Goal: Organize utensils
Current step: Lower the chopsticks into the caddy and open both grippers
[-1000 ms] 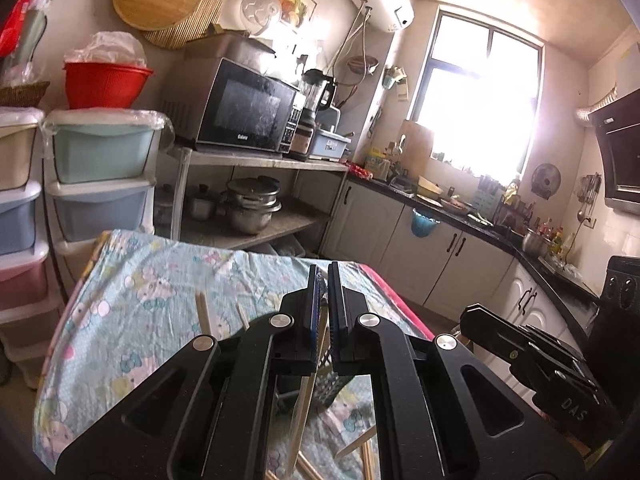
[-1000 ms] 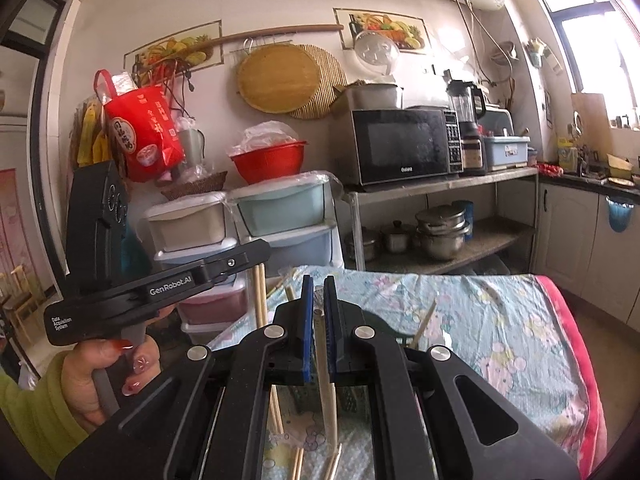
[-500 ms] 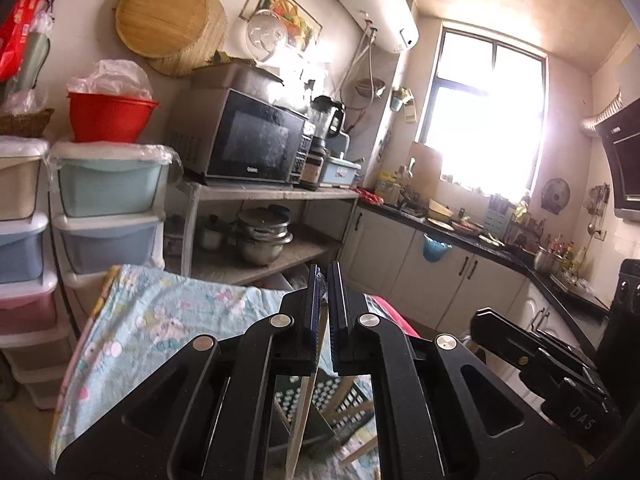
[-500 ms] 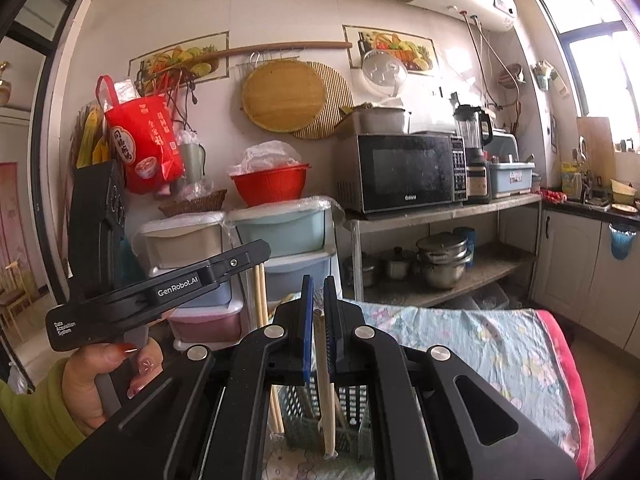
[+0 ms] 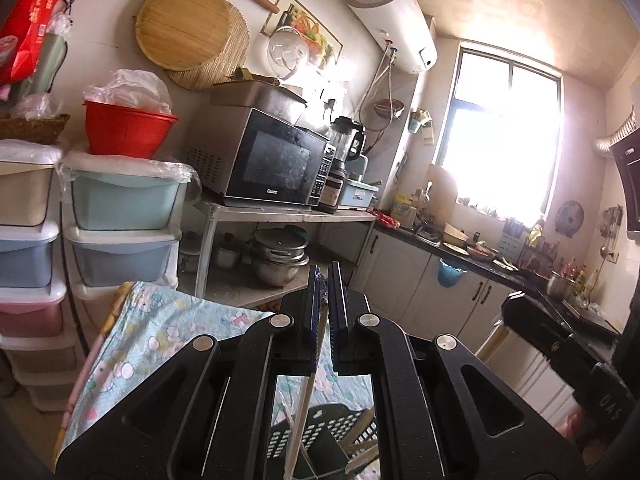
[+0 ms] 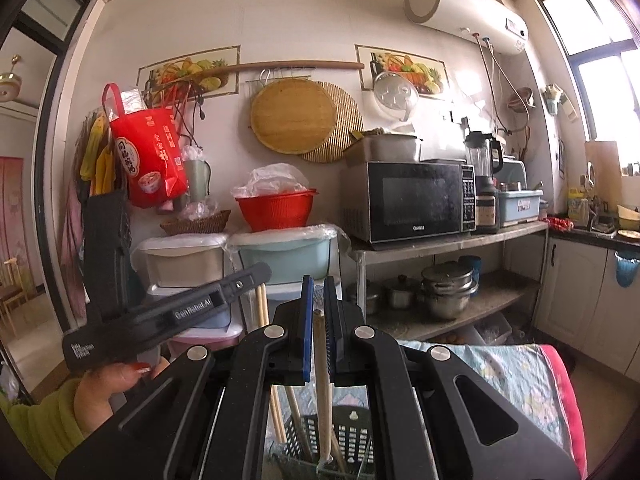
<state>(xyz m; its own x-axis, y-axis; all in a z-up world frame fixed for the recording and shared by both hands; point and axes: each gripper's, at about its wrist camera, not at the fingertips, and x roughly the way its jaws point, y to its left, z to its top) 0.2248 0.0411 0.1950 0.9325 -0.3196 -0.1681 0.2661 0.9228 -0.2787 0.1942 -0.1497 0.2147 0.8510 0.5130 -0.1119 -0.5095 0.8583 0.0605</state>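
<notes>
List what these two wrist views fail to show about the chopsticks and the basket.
- Left wrist view: lower end of the pale wooden chopstick in the left gripper, cut off by the frame's bottom edge.
- Right wrist view: floor of the dark perforated plastic basket, hidden by the right gripper body.
- Number of chopsticks in the basket: partly hidden.

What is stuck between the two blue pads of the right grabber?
A wooden chopstick, pinched by the right gripper. Its lower end hangs down into the dark slotted basket. The right wrist view shows it.

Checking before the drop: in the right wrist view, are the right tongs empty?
No, the right tongs are shut on a wooden chopstick hanging down into the dark perforated basket.
</notes>
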